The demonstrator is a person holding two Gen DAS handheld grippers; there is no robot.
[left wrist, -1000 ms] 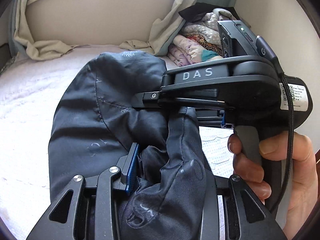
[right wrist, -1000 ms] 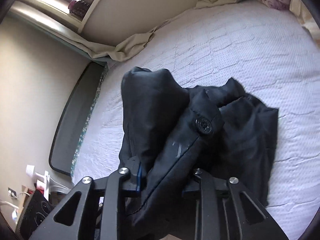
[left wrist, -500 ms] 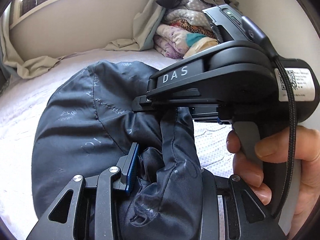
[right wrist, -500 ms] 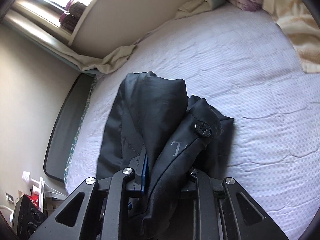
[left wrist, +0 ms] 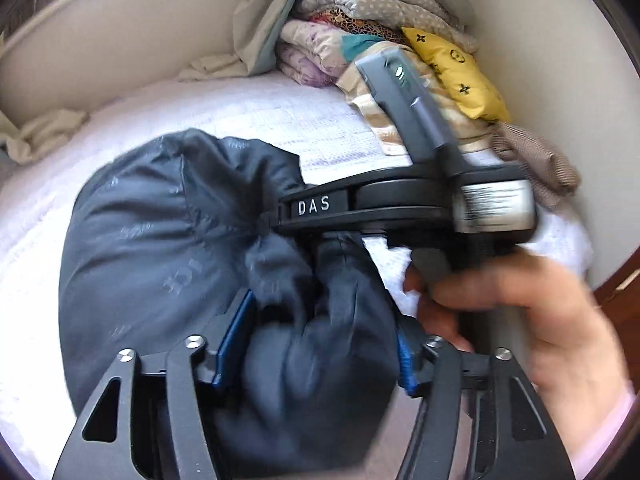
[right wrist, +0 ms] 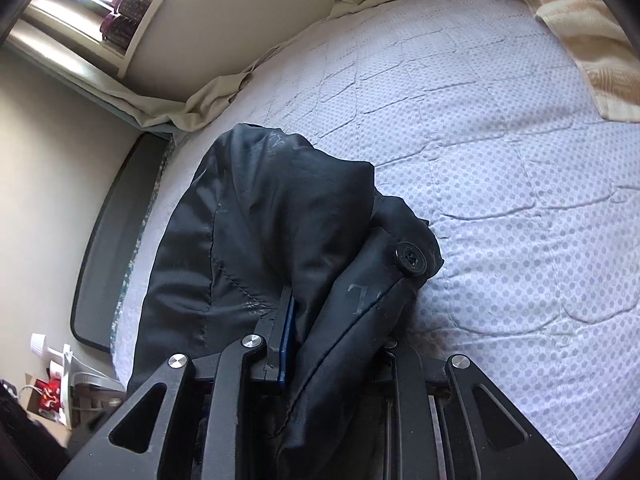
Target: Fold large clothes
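- The dark jacket (right wrist: pixel 280 248) is lying bunched on the bed (right wrist: pixel 500 160), its near end lifted into both grippers, with the bulk slumping on the quilted cover.
- The left gripper (left wrist: pixel 316 360) is opening right now; the fabric wad is sitting between its blue pads (left wrist: pixel 234 340) but they are no longer pressing it, so that end is being let go.
- The right gripper (right wrist: pixel 336 344) is clenching a thick fold of the jacket beside the button (right wrist: pixel 410 258), fingers tight on the cloth.
- In the left view the person's hand (left wrist: pixel 520 320) is wrapping round the right gripper's handle, just beside the left one.
- Handling, as I judge it: soft, limp and sheeny, so probably slippery; it is puffing up rather than creasing flat, and looks light for its bulk.
- Best hold, I'd say: a seam, hem or the buttoned edge, where layers are doubling up and giving the pads something firm; a single slick layer is likely to slide out.
- A pile of folded bedding (left wrist: pixel 360 40) is sitting at the far corner, well apart.
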